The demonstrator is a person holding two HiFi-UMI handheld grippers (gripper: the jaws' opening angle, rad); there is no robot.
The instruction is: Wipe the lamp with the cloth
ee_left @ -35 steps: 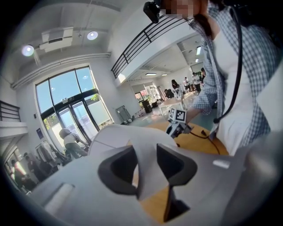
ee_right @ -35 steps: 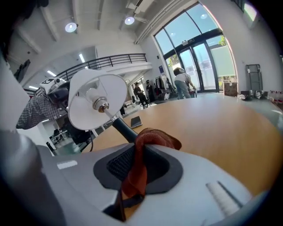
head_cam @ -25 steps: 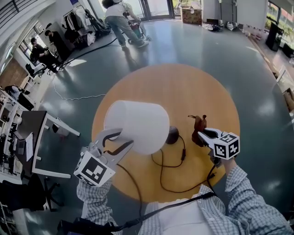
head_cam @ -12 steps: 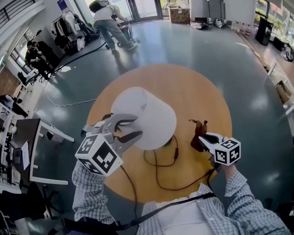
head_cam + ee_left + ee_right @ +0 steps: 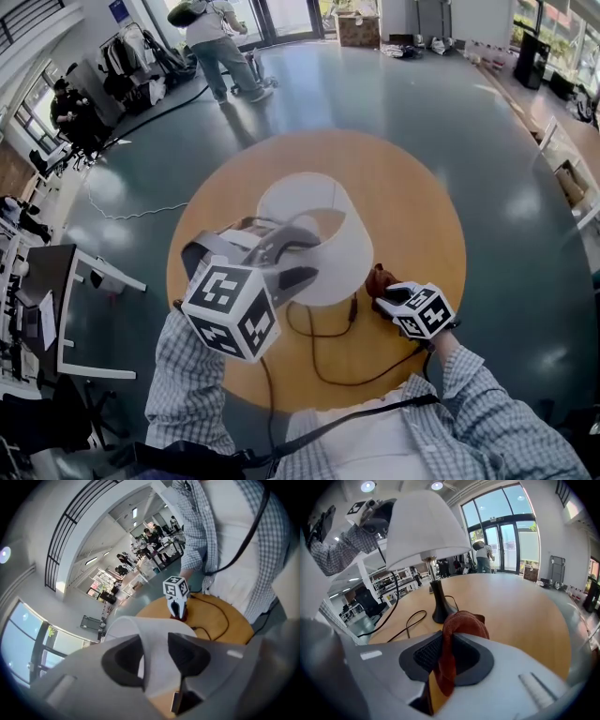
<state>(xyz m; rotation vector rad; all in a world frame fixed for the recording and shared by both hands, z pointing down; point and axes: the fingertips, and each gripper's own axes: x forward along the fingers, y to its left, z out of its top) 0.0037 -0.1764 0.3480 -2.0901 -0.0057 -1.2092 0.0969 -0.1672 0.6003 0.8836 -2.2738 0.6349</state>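
The lamp stands in the middle of the round wooden table [image 5: 412, 216]; I look down into the open top of its white shade [image 5: 314, 239]. My left gripper [image 5: 312, 257] reaches in from the left, and its jaws straddle the shade's near wall [image 5: 154, 653], pads pressing on it. The dark stem and base [image 5: 440, 611] show under the shade [image 5: 422, 527] in the right gripper view. My right gripper [image 5: 380, 298] is just right of the shade, low over the table, shut on a rust-brown cloth [image 5: 450, 658] that bunches out past the jaws.
The lamp's black cord [image 5: 323, 352] loops over the table's near part. A white desk [image 5: 66, 300] stands on the floor to the left. A person [image 5: 211, 37] walks at the far end of the hall, and others sit at far left [image 5: 70, 108].
The shade has swung from lying tilted on its side to upright, top open to the head view. My left gripper moved right with it. My right gripper brought the cloth left and down, close to the lamp.
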